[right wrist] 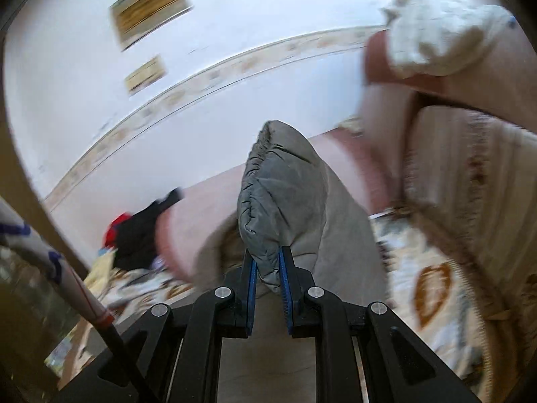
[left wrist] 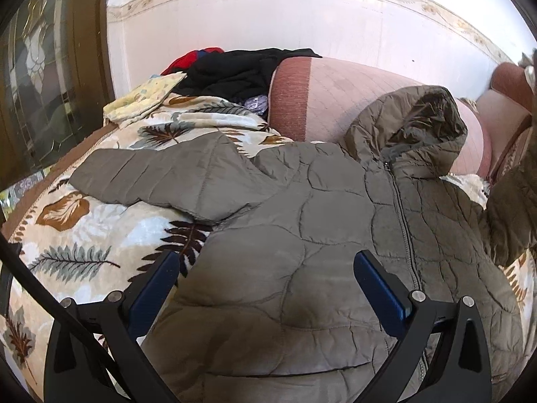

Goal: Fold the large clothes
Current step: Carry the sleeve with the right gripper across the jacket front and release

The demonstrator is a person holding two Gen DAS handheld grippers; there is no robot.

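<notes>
Two grippers are working over a quilted olive-grey jacket point(left wrist: 302, 221) that is lying zipped and face up on a leaf-print blanket point(left wrist: 84, 235) covering a sofa. The left gripper point(left wrist: 266, 268) is hovering above the jacket's lower front with its blue-padded fingers point(left wrist: 379, 292) standing wide apart and gripping nothing; one finger is hanging over the blanket just beside the jacket's side edge, the other over the quilted panel near the zipper point(left wrist: 402, 221). The jacket's hood point(left wrist: 423, 124) is leaning against the pink back cushion point(left wrist: 335, 100), and one sleeve point(left wrist: 151, 174) is stretching out flat toward the blanket's edge. The right gripper point(right wrist: 267, 262) is pinching the gathered cuff end of the other sleeve point(right wrist: 285, 194) between its closed fingers and is holding it raised above the blanket, the picture being blurred around it. A heap of black and red clothes point(left wrist: 235, 70) is sitting at the far corner of the sofa, beside a pale yellow cloth point(left wrist: 144, 97).
</notes>
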